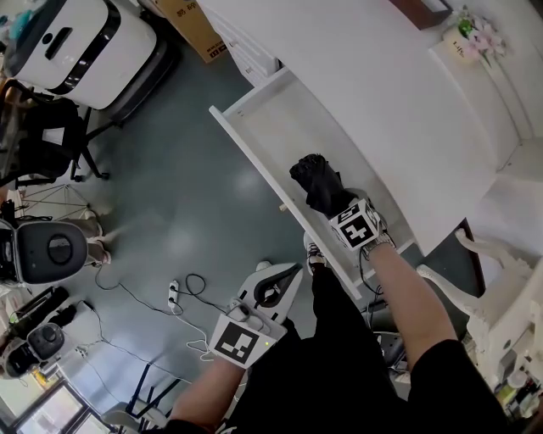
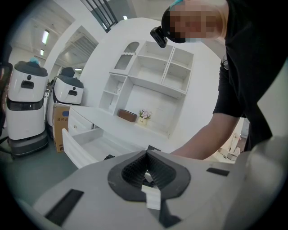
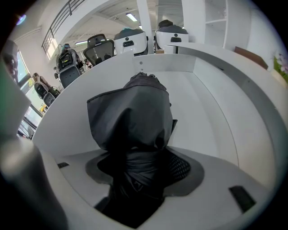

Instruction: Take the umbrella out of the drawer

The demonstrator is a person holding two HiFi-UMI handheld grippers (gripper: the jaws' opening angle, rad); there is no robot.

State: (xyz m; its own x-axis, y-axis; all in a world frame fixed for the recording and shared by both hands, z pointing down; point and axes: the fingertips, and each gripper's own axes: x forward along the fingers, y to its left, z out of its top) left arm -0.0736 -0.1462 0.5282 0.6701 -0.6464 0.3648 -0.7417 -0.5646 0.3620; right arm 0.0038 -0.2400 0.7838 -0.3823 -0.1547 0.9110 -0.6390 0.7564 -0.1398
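The white drawer stands pulled out from the desk, and a folded black umbrella lies inside it near its right end. My right gripper reaches steeply down into the drawer. In the right gripper view the umbrella runs between the wide-spread jaws of the right gripper; part of the ribbed right pad shows bare beside it. My left gripper hangs outside the drawer front over the floor. Its jaws are shut with nothing held, as the left gripper view shows, with the drawer beyond.
The white desk top overhangs the drawer's far side, with a small flower pot on it. White robots, a cardboard box, a black chair and floor cables lie to the left. White furniture stands at right.
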